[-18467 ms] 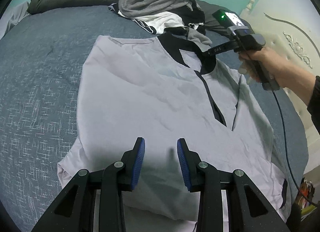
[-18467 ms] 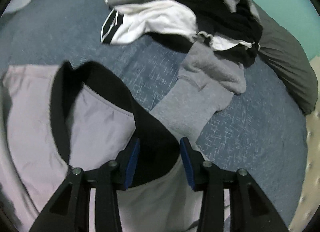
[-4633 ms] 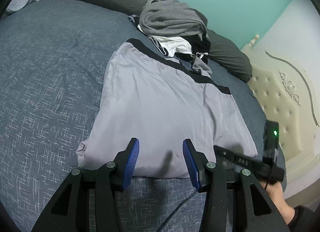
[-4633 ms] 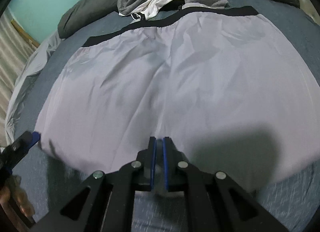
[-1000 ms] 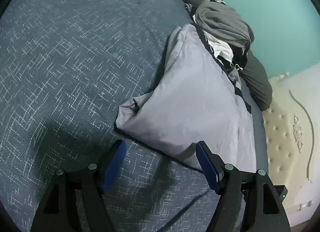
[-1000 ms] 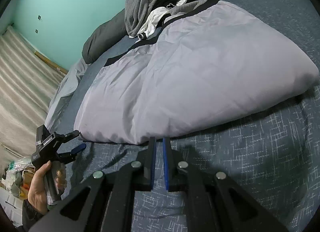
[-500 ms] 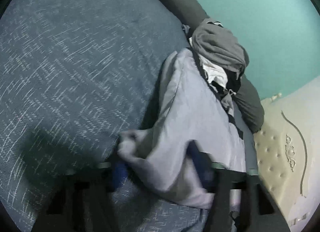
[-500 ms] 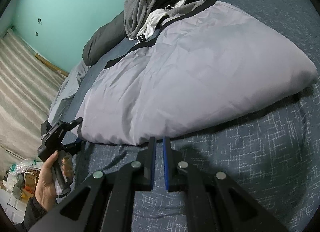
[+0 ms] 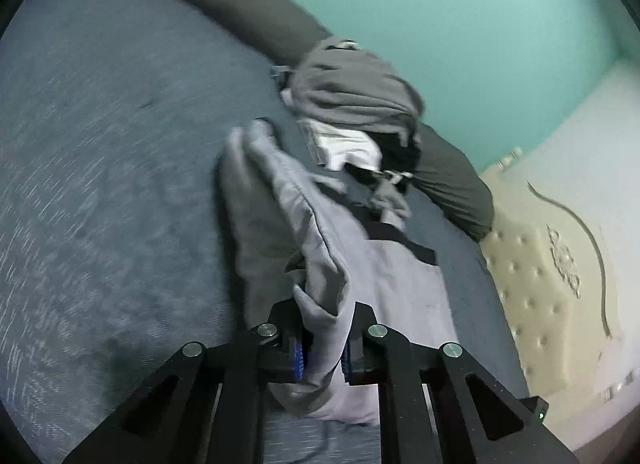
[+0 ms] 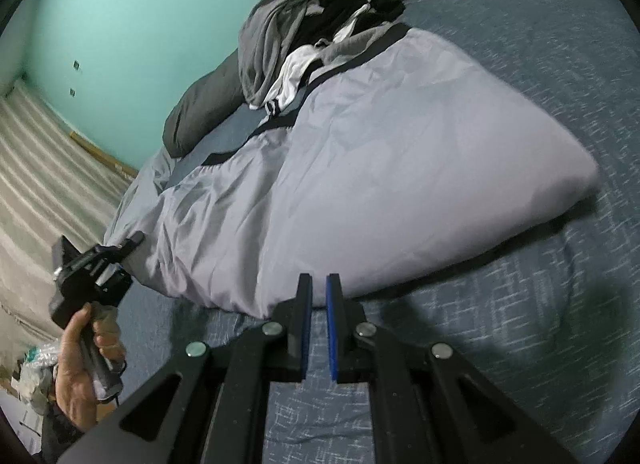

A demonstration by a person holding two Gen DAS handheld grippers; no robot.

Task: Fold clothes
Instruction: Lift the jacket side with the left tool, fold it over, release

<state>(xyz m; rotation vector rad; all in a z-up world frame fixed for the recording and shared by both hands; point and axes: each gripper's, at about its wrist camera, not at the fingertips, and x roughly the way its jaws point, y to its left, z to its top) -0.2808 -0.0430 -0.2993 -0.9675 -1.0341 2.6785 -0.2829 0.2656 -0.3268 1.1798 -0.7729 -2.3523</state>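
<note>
Clothes are on a big bed [image 10: 540, 63] with a blue-grey cover. One of them is a light grey shirt [image 10: 400, 167] with black trim. It lies spread over the middle of the bed, folded so that it looks puffy and smooth on top.

The left tool [image 9: 323, 352] has a bunch of the shirt's corner between its blue pads [image 9: 297, 352]. Its jaws are closing on the cloth, and the cloth bulges up out of the gap. That corner is lifted off the bed, and the shirt [image 9: 384, 276] hangs in wrinkly folds from it. In the right wrist view you can see this tool [image 10: 120, 248] far off to the left, at the shirt's edge, with a hand [image 10: 80, 360] wrapped round its grip.

The right tool [image 10: 319, 296] is pressed nearly together, with just a thin slit between its blue pads [image 10: 331, 328]. Nothing is in it. It hovers over the bed just in front of the shirt's near edge, and does not touch the shirt.

Behind the shirt sits a messy pile of clothes [image 9: 352, 99], grey on top with white and black bits under it. A long dark pillow [image 9: 248, 11] lies at the back against a green wall [image 9: 480, 23]. A cream padded headboard [image 9: 536, 284] stands on the right in the left wrist view.
</note>
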